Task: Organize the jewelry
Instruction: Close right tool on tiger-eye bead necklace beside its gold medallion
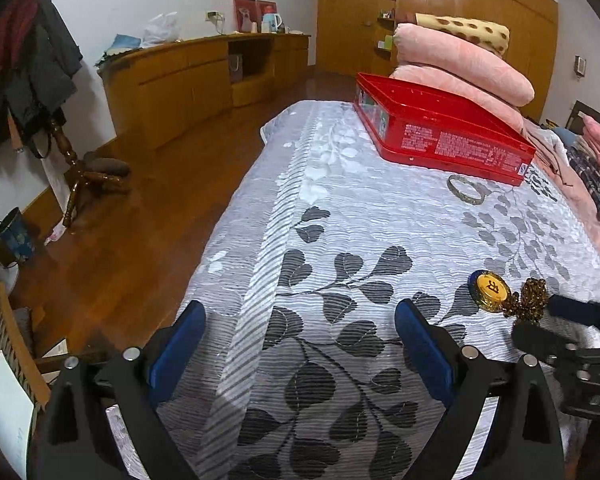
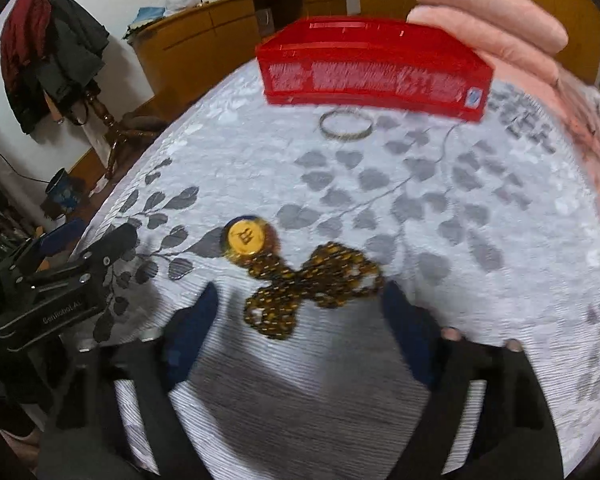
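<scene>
The left tongs (image 1: 300,344) hang spread wide over the near end of the bed (image 1: 340,216), blue pads apart, with nothing but the grey leaf-patterned bedspread between them. The right tongs (image 2: 296,320) are also spread — their blue fingers flank the near edge of a heap of brown-gold beads (image 2: 312,284) lying on the spread, without closing on it. A round gold pendant (image 2: 246,236) with a dark rim lies at the far left end of the beads, touching them.

In the left wrist view the same pendant (image 1: 490,291) and beads (image 1: 530,300) sit just off to the right, with the right tongs' dark fingers at the beads' near side. Farther up the bed a silver-grey bangle (image 1: 466,189) lies flat, just in front of an open red tin box (image 1: 440,132) — near it but apart. Behind the box, folded pink blankets (image 1: 460,60) are stacked. The right wrist view is somewhat blurred.
</scene>
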`<state>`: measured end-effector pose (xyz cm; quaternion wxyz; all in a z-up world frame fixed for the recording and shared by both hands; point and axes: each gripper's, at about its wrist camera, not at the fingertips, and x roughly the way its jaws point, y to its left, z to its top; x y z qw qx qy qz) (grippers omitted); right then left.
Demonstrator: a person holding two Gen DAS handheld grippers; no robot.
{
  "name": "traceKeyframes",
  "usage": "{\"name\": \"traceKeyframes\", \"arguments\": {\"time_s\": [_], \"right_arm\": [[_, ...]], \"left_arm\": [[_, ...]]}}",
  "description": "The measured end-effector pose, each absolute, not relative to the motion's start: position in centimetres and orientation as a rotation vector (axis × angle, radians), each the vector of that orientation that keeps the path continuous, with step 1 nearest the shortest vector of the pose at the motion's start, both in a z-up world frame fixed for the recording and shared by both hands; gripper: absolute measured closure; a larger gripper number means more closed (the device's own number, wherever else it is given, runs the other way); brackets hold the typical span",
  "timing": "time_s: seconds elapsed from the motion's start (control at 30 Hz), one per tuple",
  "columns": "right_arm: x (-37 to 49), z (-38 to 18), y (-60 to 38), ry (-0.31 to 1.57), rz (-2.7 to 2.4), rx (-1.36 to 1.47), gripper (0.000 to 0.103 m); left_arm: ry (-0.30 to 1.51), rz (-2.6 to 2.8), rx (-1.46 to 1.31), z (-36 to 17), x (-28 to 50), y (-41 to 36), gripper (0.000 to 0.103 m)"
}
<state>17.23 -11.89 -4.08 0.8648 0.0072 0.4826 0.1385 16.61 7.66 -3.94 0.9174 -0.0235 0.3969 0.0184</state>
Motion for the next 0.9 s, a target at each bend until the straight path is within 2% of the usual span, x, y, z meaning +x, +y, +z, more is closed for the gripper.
{"name": "traceKeyframes", "arguments": {"time_s": [0.13, 0.27, 0.63, 0.77, 0.9], "right_arm": [[17.6, -4.2, -11.2, 1.001, 0.264, -0.001, 0.027], [18.1, -4.4, -10.9, 0.984, 0.219, -0.041, 0.034], [19.9, -4.7, -9.9, 0.957, 0.184, -0.085, 0.034], [19.6, -4.5, -9.9, 0.938, 0.211, -0.081, 0.06], [19.5, -4.3, -10.3, 0.939, 0.232, -0.067, 0.068]], "left_arm": [[0.814, 0.043, -0.051, -4.1, 16.8, 8.0, 0.009], [0.817, 0.045, -0.059, -4.3, 17.0, 8.3, 0.009], [0.817, 0.036, -0.074, -4.2, 17.4, 8.3, 0.009], [0.819, 0.033, -0.075, -4.2, 17.5, 8.2, 0.009], [0.821, 0.033, -0.079, -4.1, 17.7, 8.1, 0.009]]}}
